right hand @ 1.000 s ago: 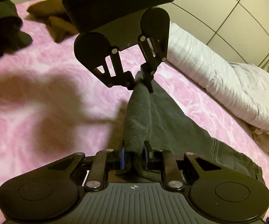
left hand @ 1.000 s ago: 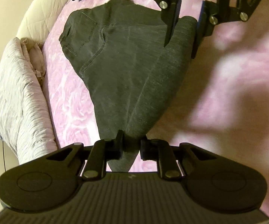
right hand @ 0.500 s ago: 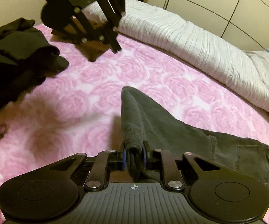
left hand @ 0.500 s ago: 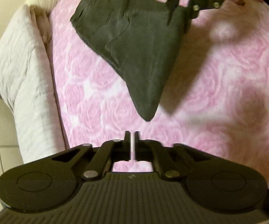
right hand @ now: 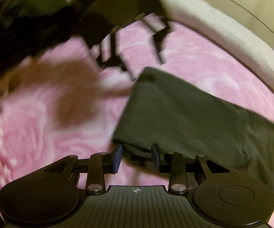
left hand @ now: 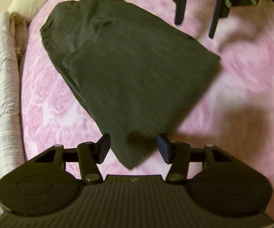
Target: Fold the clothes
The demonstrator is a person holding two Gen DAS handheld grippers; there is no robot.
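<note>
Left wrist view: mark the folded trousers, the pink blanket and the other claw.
folded trousers (left hand: 137, 79), left wrist view, middle of the top layer.
pink blanket (left hand: 251, 87), left wrist view, bare patch right of the trousers.
right claw (left hand: 195, 26), left wrist view, gap between its two finger ends.

Bare pink rose-patterned bedspread (left hand: 251, 79) lies open to the right of the folded dark grey trousers (left hand: 133, 72), free for a gripper to pass. A rolled white quilted duvet (left hand: 2, 87) walls off the bed's left edge, close beside the trousers. A heap of dark clothes (right hand: 17, 34) blocks the far corner.
</note>
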